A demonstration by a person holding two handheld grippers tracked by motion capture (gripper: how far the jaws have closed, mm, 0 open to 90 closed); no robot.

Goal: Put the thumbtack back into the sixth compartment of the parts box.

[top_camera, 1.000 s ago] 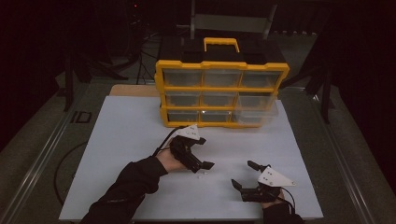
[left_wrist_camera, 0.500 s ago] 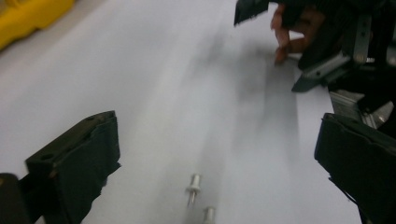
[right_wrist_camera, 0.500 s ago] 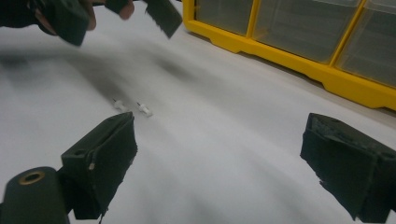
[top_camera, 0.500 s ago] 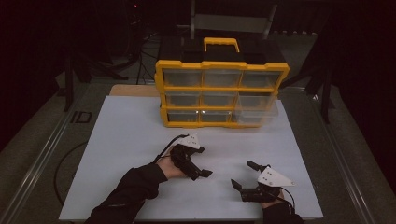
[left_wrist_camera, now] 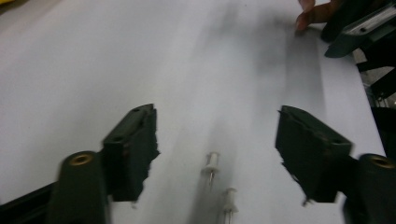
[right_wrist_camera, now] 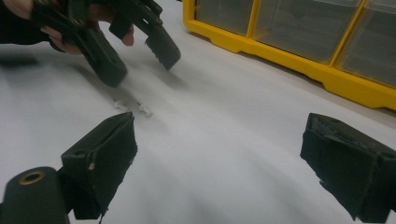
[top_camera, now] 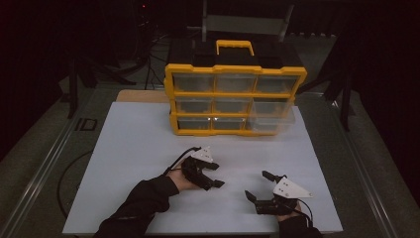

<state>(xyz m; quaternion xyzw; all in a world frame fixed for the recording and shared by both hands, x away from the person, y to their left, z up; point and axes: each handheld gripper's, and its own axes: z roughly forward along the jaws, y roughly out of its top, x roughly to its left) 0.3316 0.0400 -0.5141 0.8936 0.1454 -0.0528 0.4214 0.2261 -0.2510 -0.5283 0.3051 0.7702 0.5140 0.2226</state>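
A white table point(top_camera: 138, 148) is spreading across the high view, dimly lit, with dark floor around it. At its far edge a yellow drawer cabinet point(top_camera: 235, 99) is standing — three rows of clear drawers under a black top with a yellow handle; the bottom right drawer point(top_camera: 272, 121) is sticking out toward the person.

Nearer the person, two forearms in dark sleeves are coming in from the bottom. The left gripper point(top_camera: 214, 174) is hovering over the middle of the table, its jaws spread wide and pointing to the right. The right gripper point(top_camera: 258, 185) is sitting low near the front right of the table, well apart from the left one, its jaws also spread wide and holding nothing.

Two small white pins point(left_wrist_camera: 212, 165) are lying on the bare table side by side — in the left gripper view they are sitting between that gripper's open jaws, close to the camera, untouched. In the right gripper view the same pins point(right_wrist_camera: 133, 106) are lying just below the left gripper's jaw tips.
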